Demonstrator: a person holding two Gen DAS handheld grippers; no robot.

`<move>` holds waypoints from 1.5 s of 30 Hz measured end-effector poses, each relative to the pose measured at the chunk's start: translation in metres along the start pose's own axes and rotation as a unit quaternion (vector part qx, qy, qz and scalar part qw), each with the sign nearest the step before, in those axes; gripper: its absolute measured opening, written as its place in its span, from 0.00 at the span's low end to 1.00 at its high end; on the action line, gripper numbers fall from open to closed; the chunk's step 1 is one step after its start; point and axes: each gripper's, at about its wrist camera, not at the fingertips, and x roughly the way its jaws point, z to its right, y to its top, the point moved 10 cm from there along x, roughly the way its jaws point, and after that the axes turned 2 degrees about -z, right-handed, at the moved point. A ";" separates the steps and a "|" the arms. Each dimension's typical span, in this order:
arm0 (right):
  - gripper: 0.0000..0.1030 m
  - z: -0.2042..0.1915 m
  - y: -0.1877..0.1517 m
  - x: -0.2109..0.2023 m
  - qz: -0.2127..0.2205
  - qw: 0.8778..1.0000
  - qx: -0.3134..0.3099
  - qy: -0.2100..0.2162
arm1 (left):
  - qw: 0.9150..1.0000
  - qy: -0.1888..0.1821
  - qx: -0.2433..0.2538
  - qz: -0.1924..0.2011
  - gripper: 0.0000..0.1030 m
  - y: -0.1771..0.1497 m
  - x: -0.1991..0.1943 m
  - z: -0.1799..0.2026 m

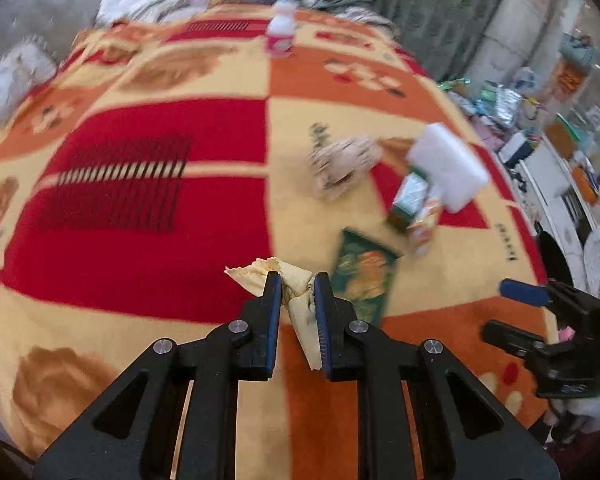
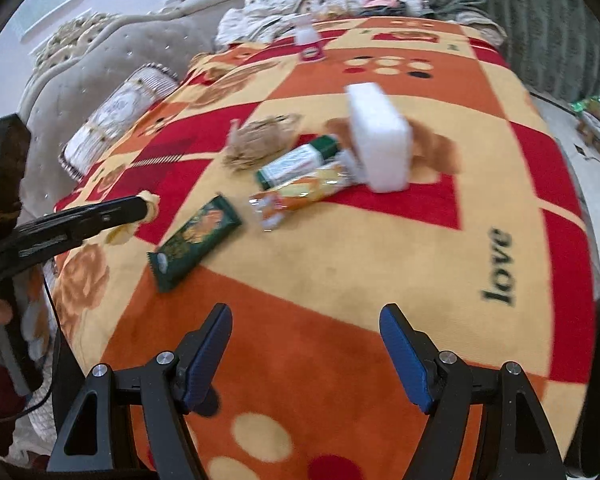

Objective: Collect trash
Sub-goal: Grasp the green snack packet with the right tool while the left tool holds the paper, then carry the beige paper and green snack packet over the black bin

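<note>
Left wrist view shows a bed covered by a bright blanket (image 1: 140,208) with red, orange and cream squares. At the bottom middle, the left gripper (image 1: 296,284) has its jaws squeezed tight on a crumpled cream wrapper (image 1: 260,274), which sticks out past the tips and hangs just over the blanket. To the right of it a dark green snack packet (image 1: 364,276) lies flat. Further right and farther back are a crumpled brown paper ball (image 1: 342,164), a green and white box (image 1: 410,198), an orange packet (image 1: 426,226) and a white block (image 1: 448,164), all bunched close together. A small pink and white bottle (image 1: 281,34) stands far back on the blanket. At the right edge the right gripper (image 1: 512,312) pokes in with its jaws apart. In the right wrist view, the left gripper (image 2: 146,208) comes in from the left edge with the cream wrapper (image 2: 152,202) at its tip. Next to it lies the green snack packet (image 2: 194,244), then the paper ball (image 2: 260,142), the box (image 2: 298,160), the orange packet (image 2: 300,196) and the white block (image 2: 380,136). The bottle (image 2: 309,42) stands far back. At the bottom, the right gripper (image 2: 306,320) has its jaws wide apart with nothing between them, over bare blanket (image 2: 340,248).
</note>
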 end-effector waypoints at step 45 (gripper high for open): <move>0.41 0.001 -0.003 -0.024 0.033 0.997 -0.047 -0.050 | 0.994 -0.079 0.079 0.018 0.14 -0.027 -0.023 0.110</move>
